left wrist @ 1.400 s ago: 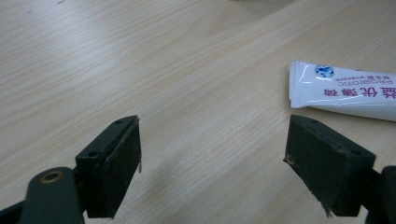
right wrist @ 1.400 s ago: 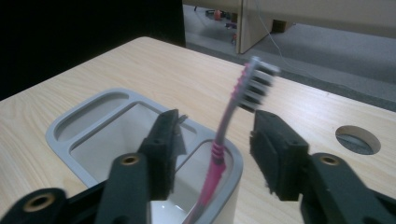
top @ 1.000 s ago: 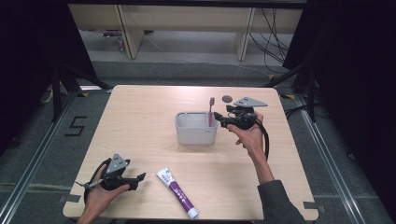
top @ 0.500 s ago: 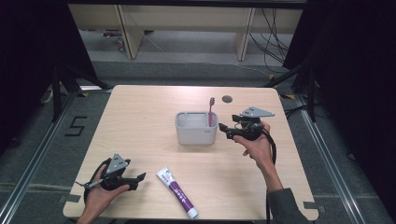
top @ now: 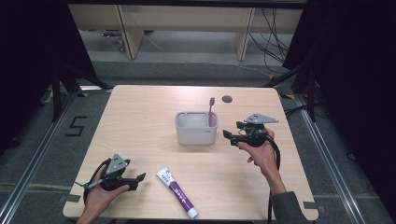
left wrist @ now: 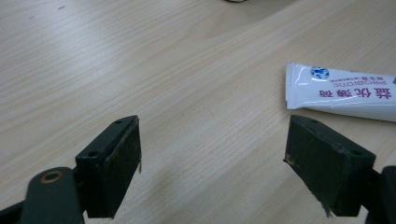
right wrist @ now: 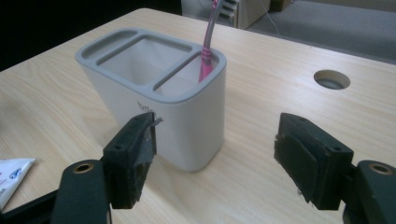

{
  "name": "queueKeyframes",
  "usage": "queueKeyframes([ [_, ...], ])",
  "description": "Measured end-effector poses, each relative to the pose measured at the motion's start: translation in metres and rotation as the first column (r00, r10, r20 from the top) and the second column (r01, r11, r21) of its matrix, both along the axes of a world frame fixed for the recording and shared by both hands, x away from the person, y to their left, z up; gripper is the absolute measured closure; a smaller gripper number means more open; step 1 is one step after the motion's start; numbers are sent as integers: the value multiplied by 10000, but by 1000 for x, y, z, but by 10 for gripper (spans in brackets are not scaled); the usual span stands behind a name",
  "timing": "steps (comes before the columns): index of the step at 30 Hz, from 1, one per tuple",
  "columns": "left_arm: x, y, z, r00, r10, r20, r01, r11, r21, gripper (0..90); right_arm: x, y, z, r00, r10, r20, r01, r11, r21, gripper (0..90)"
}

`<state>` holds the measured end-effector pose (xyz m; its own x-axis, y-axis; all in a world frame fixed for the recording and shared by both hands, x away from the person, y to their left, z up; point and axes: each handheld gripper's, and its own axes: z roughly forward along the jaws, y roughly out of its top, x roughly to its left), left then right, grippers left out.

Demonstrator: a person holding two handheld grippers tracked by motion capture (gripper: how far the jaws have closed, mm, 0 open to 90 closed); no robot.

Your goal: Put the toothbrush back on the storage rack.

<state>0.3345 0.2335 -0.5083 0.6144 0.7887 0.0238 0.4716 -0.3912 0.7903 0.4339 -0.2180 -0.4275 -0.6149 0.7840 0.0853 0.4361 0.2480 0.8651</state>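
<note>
Right hand-held gripper [top: 232,133] wide open, jaws just been opening, nothing between; toothbrush [top: 211,111] sits in holder [top: 196,133]. Left hand-held gripper [top: 140,177], wide, nr surface's front-left corner: approach toothpaste [top: 177,193] square across tube.

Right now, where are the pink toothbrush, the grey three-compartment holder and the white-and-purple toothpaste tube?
pink toothbrush [right wrist: 206,58]: right gripper view, on its handle above the holder rim.
grey three-compartment holder [top: 196,135]: high view, on its front wall.
white-and-purple toothpaste tube [top: 179,192]: high view, on the purple middle of its body.
</note>
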Motion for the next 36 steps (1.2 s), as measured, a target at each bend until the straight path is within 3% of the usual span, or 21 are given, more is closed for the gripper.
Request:
queueKeyframes([
  [2,0,0,0,10000,-11,-13,11,10000,6,181,-4,-1,-2,9999,-41,-129,41,10000,25,302],
  [3,0,0,0,10000,-36,-57,37,10000,63,181,-4,-2,-3,9999,79,92,-78,9999,-124,302],
  [6,0,0,0,10000,-17,-68,18,10000,77,181,-11,-2,-6,9998,-27,-180,25,10000,-77,302],
  [9,0,-1,0,10000,14,-59,-13,10000,78,181,-16,-4,-10,9999,18,-158,-21,9998,-176,314],
  [10,0,-1,0,10000,44,-41,-44,10000,49,182,-17,-5,-12,9999,5,108,-2,9995,-309,314],
  [14,-1,0,0,10000,-18,-41,18,10000,79,181,-23,-8,-16,9999,-138,-80,135,9992,-366,317],
  [15,-1,0,0,10000,-16,-35,16,10000,80,181,-25,-7,-17,9997,-185,-141,182,9997,-178,318],
  [20,-1,-1,0,10000,40,-49,-40,10000,35,182,-36,-10,-21,9986,-355,-397,341,9988,-353,323],
  [23,-2,-1,0,10000,-11,-31,11,10000,36,182,-42,-14,-24,9989,-345,-324,330,9984,-469,326],
  [31,-2,-1,1,10000,-32,-39,32,10000,36,182,-57,-25,-34,9968,-523,-605,513,9985,-177,331],
  [32,-2,-1,1,10000,7,-52,-7,10000,42,182,-57,-28,-35,9984,-355,-431,342,9989,-325,332],
  [34,-2,-1,0,10000,16,-50,-15,10000,83,182,-61,-28,-35,9968,-547,-590,530,9981,-305,332],
  [36,-2,-1,0,10000,-9,-51,10,10000,83,182,-64,-28,-38,9968,-645,-465,637,9978,-192,334],
])
